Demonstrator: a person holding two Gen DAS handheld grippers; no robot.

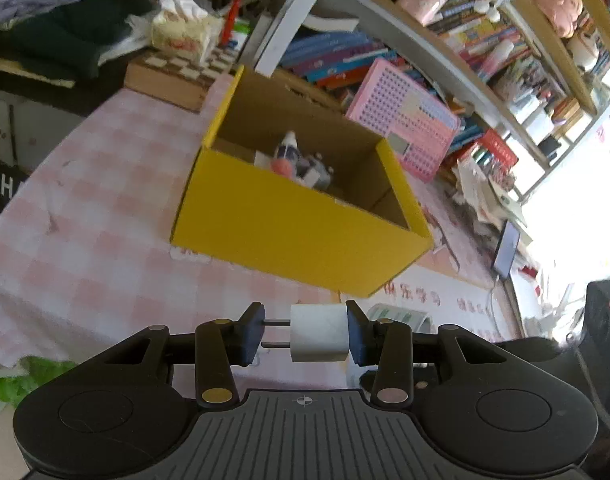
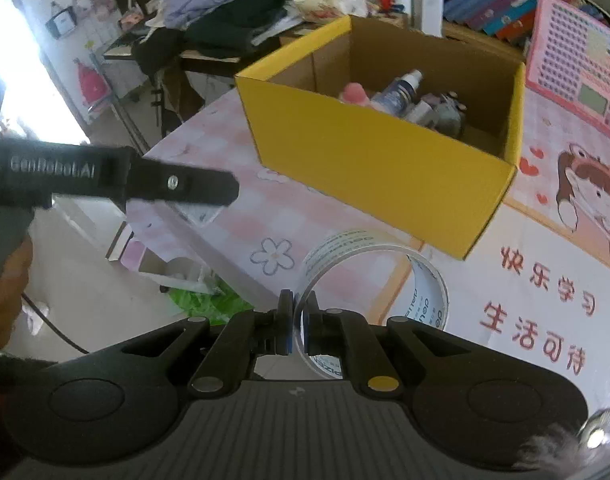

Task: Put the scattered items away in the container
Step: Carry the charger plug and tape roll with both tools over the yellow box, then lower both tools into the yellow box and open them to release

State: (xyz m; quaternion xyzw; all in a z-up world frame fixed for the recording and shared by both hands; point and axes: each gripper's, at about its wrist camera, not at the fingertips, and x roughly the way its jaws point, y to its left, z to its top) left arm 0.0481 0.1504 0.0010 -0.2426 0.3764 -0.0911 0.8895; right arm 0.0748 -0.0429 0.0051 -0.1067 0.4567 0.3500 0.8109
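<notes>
An open yellow cardboard box [image 1: 297, 232] stands on the pink checked table; it also shows in the right wrist view [image 2: 369, 164]. Inside lie a spray bottle [image 2: 399, 88], a pink item [image 2: 355, 94] and other small things. My left gripper [image 1: 305, 334] is shut on a white plug adapter [image 1: 319, 334], prongs pointing left, held above the table in front of the box. My right gripper [image 2: 299, 326] is shut on the rim of a clear tape roll [image 2: 369, 276], held near the box's front corner. The left gripper's body [image 2: 117, 180] shows at the left of the right wrist view.
A pink toy keyboard [image 1: 405, 120] leans against bookshelves [image 1: 485, 40] behind the box. A tissue pack [image 1: 185, 32], a chessboard box [image 1: 173, 76] and piled clothes [image 2: 225, 12] lie beyond it. A cartoon mat [image 2: 553, 248] covers the table's right part. The table edge drops to the floor at left.
</notes>
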